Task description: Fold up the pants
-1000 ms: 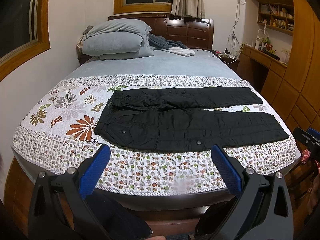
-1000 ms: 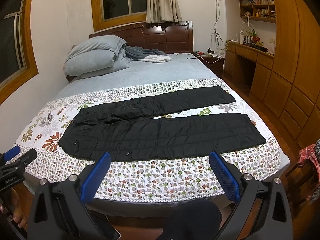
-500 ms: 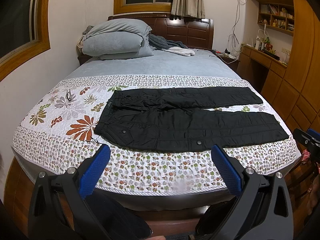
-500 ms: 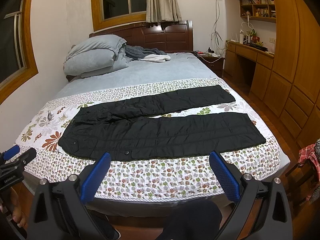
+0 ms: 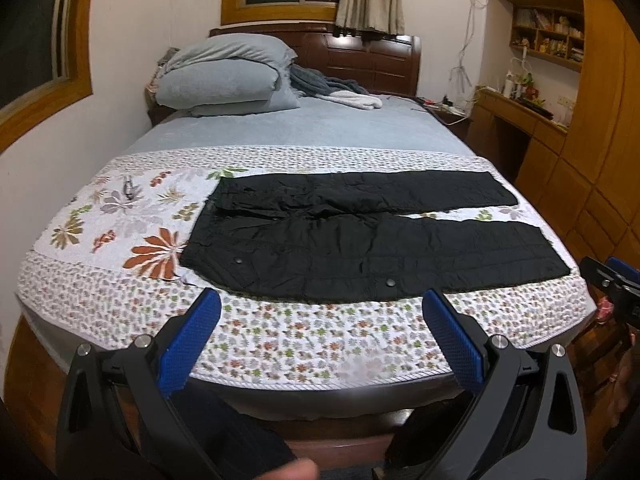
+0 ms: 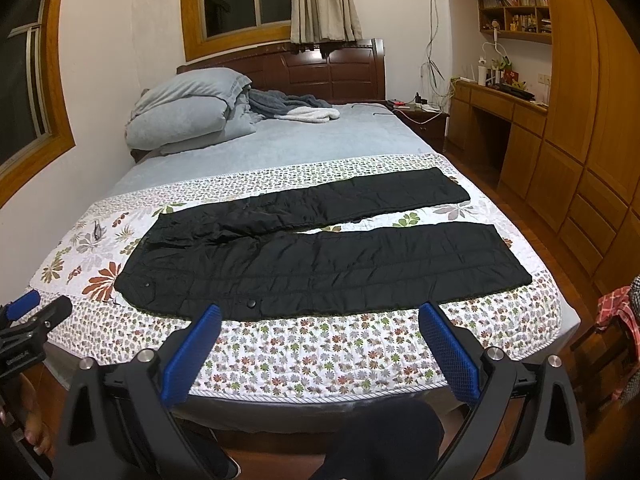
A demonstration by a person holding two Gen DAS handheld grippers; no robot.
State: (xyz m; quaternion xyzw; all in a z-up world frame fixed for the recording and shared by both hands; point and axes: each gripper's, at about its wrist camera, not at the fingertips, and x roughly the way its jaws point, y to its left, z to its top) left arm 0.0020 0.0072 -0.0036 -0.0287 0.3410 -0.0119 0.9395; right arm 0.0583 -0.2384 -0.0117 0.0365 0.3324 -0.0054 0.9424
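Observation:
Black pants (image 5: 360, 236) (image 6: 320, 256) lie flat across the foot of the bed, waistband to the left, both legs spread apart toward the right. My left gripper (image 5: 320, 320) stands open over the near edge of the bed, short of the pants, nothing between its blue pads. Open too, my right gripper (image 6: 320, 324) is held before the near hem of the lower leg. Each gripper shows at the edge of the other's view: the right one (image 5: 612, 284), the left one (image 6: 28, 320).
A floral quilt (image 5: 280, 340) covers the near half of the bed. Grey pillows (image 5: 224, 76) and a blanket sit by the dark headboard (image 6: 332, 68). Wooden cabinets (image 6: 580, 120) and a desk line the right wall. A small dark object (image 5: 128, 190) lies on the quilt's left.

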